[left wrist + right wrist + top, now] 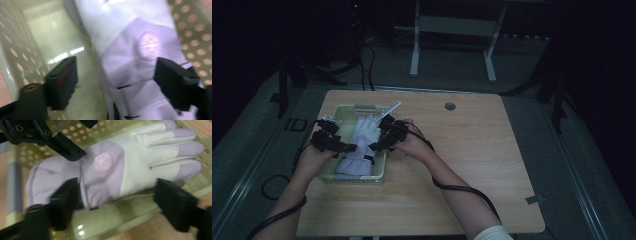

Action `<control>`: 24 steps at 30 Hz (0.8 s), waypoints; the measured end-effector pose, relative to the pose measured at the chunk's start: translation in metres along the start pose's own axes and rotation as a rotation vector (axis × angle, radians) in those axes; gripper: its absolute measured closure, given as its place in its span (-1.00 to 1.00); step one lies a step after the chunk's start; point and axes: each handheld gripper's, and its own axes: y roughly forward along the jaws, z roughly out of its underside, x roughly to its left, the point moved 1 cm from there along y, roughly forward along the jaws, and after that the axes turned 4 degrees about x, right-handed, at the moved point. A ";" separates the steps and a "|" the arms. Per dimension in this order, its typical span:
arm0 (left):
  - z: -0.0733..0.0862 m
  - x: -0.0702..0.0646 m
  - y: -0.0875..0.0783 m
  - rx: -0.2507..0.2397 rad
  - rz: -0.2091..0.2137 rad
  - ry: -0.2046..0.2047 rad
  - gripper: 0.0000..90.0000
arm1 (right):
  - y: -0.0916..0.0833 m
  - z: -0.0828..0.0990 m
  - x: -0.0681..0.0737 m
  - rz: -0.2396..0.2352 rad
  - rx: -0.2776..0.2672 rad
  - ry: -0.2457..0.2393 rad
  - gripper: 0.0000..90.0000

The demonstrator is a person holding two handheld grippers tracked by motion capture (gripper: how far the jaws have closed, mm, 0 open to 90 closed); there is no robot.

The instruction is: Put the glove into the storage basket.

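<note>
Glove [130, 50]: in my left gripper view its fingertips are cut off by the top edge and its cuff by the bottom; motion-blurred throughout. Round lilac badge [149, 45]: print too smeared to read. Basket [105, 220]: in my right gripper view the near rim covers the glove's lower edge. Basket [353, 178]: in the high view my hands hide both side walls.

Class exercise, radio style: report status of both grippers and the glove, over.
Left gripper open, right gripper open, both over the basket. Glove lying flat in basket, not gripped. Nothing in the way.
</note>
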 end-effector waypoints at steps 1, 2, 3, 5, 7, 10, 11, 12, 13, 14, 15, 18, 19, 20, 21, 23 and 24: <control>0.001 -0.003 -0.003 -0.033 -0.008 -0.004 -0.61 | -0.002 0.001 -0.001 0.003 -0.003 -0.016 -0.61; 0.001 -0.004 -0.004 -0.060 -0.014 -0.003 -0.66 | -0.005 0.003 -0.001 0.021 -0.003 -0.037 -0.63; 0.002 -0.007 -0.006 -0.100 -0.022 0.015 -0.71 | -0.007 0.004 -0.001 0.017 -0.006 -0.042 -0.67; 0.003 -0.012 -0.009 -0.153 -0.016 0.032 -0.74 | -0.013 0.008 -0.002 0.004 -0.020 -0.056 -0.69; 0.005 -0.017 -0.012 -0.176 -0.011 0.047 -0.75 | -0.017 0.010 -0.003 0.005 -0.042 -0.061 -0.69; 0.005 -0.025 -0.014 -0.202 0.013 0.048 -0.75 | -0.025 0.015 -0.004 0.009 -0.060 -0.068 -0.69; 0.005 -0.025 -0.014 -0.202 0.013 0.048 -0.74 | -0.027 0.016 -0.004 0.006 -0.061 -0.066 -0.69; 0.005 -0.031 -0.015 -0.215 0.033 0.049 -0.75 | -0.029 0.018 -0.005 0.007 -0.064 -0.066 -0.69; 0.005 -0.031 -0.015 -0.215 0.033 0.049 -0.75 | -0.030 0.020 -0.005 0.010 -0.063 -0.066 -0.69; 0.005 -0.038 -0.016 -0.235 0.050 0.063 -0.75 | -0.031 0.022 -0.006 0.008 -0.064 -0.070 -0.69; 0.005 -0.038 -0.016 -0.235 0.050 0.063 -0.75 | -0.032 0.024 -0.006 0.009 -0.064 -0.072 -0.69; 0.003 -0.052 -0.016 -0.247 0.080 0.078 -0.75 | -0.036 0.031 -0.008 0.006 -0.063 -0.067 -0.69; 0.003 -0.052 -0.016 -0.247 0.080 0.078 -0.74 | -0.037 0.033 -0.008 0.008 -0.066 -0.066 -0.69; 0.002 -0.060 -0.015 -0.257 0.097 0.088 -0.75 | -0.039 0.036 -0.009 0.007 -0.068 -0.062 -0.69; 0.001 -0.065 -0.015 -0.263 0.111 0.095 -0.74 | -0.040 0.037 -0.009 0.008 -0.069 -0.062 -0.69; 0.001 -0.068 -0.015 -0.266 0.115 0.102 -0.75 | -0.042 0.039 -0.010 0.009 -0.076 -0.060 -0.69; 0.000 -0.074 -0.014 -0.267 0.126 0.115 -0.75 | -0.043 0.041 -0.010 0.010 -0.079 -0.059 -0.69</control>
